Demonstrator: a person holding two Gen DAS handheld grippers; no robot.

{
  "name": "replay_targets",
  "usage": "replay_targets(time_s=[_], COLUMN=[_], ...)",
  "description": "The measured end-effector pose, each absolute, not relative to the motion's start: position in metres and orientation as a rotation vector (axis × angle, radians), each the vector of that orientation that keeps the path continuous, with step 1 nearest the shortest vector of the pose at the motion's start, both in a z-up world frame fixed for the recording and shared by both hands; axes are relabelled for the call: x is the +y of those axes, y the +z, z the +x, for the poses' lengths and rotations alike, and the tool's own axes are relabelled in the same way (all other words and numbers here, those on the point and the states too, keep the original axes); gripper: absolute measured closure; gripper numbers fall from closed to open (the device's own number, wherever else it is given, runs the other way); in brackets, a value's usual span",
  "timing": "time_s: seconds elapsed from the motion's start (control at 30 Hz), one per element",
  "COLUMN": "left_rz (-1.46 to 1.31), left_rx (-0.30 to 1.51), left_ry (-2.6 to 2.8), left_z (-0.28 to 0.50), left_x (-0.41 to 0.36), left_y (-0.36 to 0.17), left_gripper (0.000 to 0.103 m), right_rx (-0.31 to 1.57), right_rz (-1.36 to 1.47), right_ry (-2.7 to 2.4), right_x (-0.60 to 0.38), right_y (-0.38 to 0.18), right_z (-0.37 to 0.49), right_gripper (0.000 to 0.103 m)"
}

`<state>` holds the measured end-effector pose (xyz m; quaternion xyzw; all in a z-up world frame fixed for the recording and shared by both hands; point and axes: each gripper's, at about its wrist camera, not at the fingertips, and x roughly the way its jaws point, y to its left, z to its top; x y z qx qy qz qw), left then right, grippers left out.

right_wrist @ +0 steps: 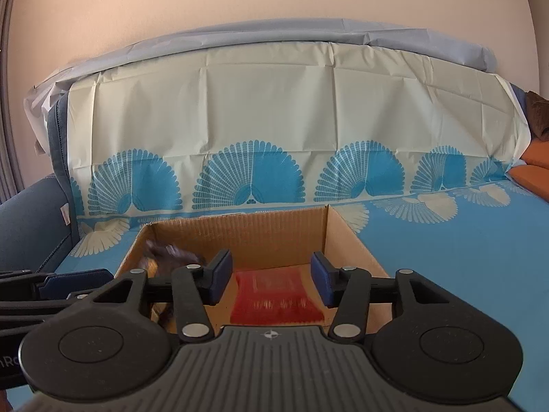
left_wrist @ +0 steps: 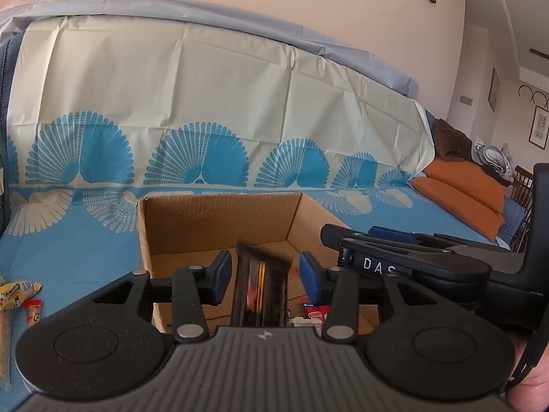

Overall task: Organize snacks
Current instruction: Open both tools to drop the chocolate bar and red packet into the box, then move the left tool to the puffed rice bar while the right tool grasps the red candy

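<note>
Dark snack packet [left_wrist: 259, 286], blurred, stands upright in the gap between the left gripper [left_wrist: 264, 274] pads; clear space shows on both sides of it, pads not pressing. It sits over the open cardboard box [left_wrist: 219, 219]. From the right wrist view the same dark packet [right_wrist: 171, 257] shows as a blur at the box's left inner wall.

Red packet [right_wrist: 276, 300], also blurred, is below the right gripper [right_wrist: 271, 278] inside the cardboard box [right_wrist: 240, 230]; its jaws stand apart with space on each side, nothing clamped. Whether the red packet rests on the box floor cannot be told.

More small wrappers, red and white [left_wrist: 310, 312], lie on the box floor toward the right.

Box sits on a blue cloth [left_wrist: 68, 250] with white fan pattern, which also runs up a backrest behind. On the cloth at far left, outside the box: a yellow packet [left_wrist: 17, 293] and a small red-capped tube [left_wrist: 33, 310], just beside each other.

Right gripper body [left_wrist: 411, 257] is visible from the left wrist view, just right of the box. Orange cushions [left_wrist: 463, 189] farther right.
</note>
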<state>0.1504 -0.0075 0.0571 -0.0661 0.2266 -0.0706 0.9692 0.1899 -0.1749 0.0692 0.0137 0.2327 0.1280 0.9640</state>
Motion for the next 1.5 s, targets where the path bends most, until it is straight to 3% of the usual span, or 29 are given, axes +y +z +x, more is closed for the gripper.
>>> replay_targets(time_s=[0.17, 0.77, 1.0, 1.13, 1.5], left_rz=[-0.14, -0.154, -0.1, -0.118, -0.215], left_rx=[0.461, 0.404, 0.419, 0.48, 0.625], left_ry=[-0.127, -0.063, -0.023, 0.104, 0.3], left_z=[0.151, 0.098, 0.063, 0.047, 0.071], left_x=[-0.005, 0.036, 0.09, 0.128, 0.185], left_y=[0.057, 0.086, 0.107, 0.077, 0.004], left_gripper=[0.053, 0.053, 0.044, 0.045, 0.042], right_rx=[0.471, 0.457, 0.464, 0.491, 0.49], right_rz=[0.035, 0.071, 0.086, 0.067, -0.064], right_ry=[0.249, 0.284, 0.352, 0.37, 0.438], right_x=[-0.174, -0.144, -0.131, -0.12, -0.098], right_y=[0.068, 0.074, 0.076, 0.072, 0.065], right_z=[0.189, 0.164, 0.155, 0.154, 0.146], right_gripper=[0.041, 0.041, 0.04, 0.033, 0.032])
